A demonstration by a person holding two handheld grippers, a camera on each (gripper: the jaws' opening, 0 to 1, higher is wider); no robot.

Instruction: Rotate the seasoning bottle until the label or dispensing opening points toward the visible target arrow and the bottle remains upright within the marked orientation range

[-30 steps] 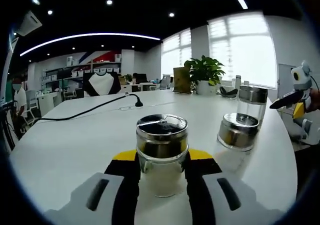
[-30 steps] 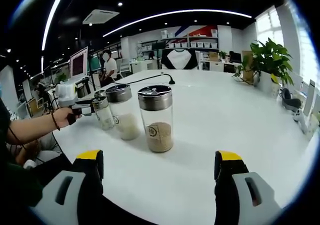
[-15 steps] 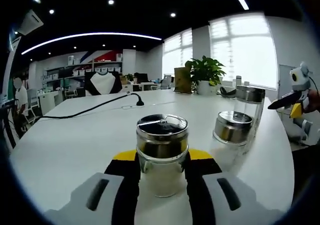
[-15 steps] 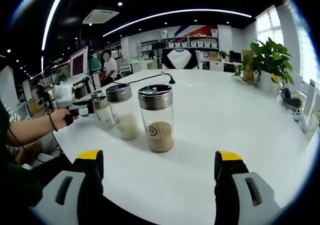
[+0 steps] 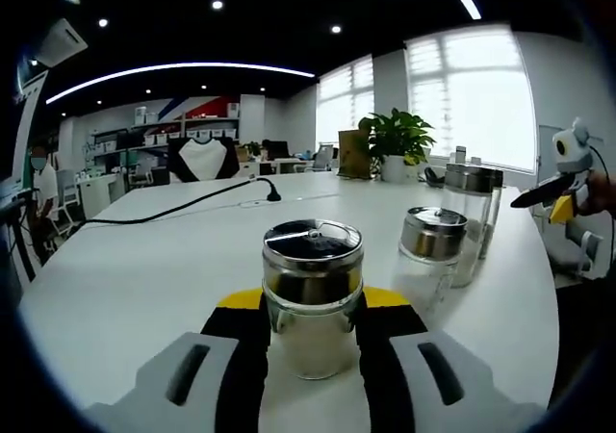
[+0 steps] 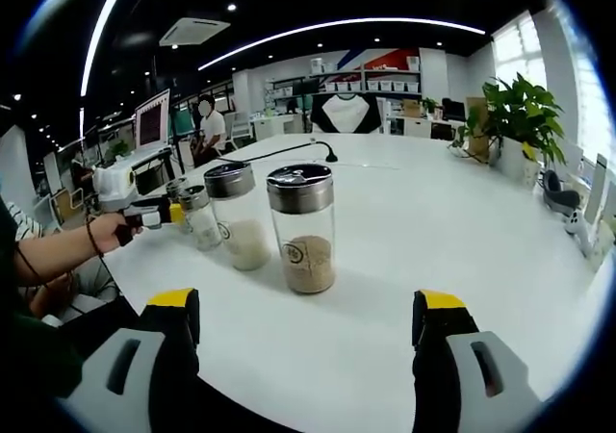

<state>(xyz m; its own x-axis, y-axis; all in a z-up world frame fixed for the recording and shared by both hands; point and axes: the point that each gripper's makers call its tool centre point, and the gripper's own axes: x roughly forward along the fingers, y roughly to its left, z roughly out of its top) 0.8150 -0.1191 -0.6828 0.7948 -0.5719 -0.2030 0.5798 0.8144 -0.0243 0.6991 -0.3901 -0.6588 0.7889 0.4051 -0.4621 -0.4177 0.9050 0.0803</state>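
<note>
Progress looks early: the left gripper (image 5: 313, 332) clamps the smallest seasoning bottle (image 5: 313, 293), upright on the white table (image 5: 144, 269) beside two taller bottles (image 6: 274, 226). No target arrow is visible, so the turn cannot be judged done. The right gripper (image 6: 306, 322) hangs wide apart, empty, nearer than the row.

White table (image 6: 462, 250): 3 seasoning bottles (image 6: 301, 227) in row, black cable (image 5: 173, 212), potted plant (image 6: 520, 115).
</note>
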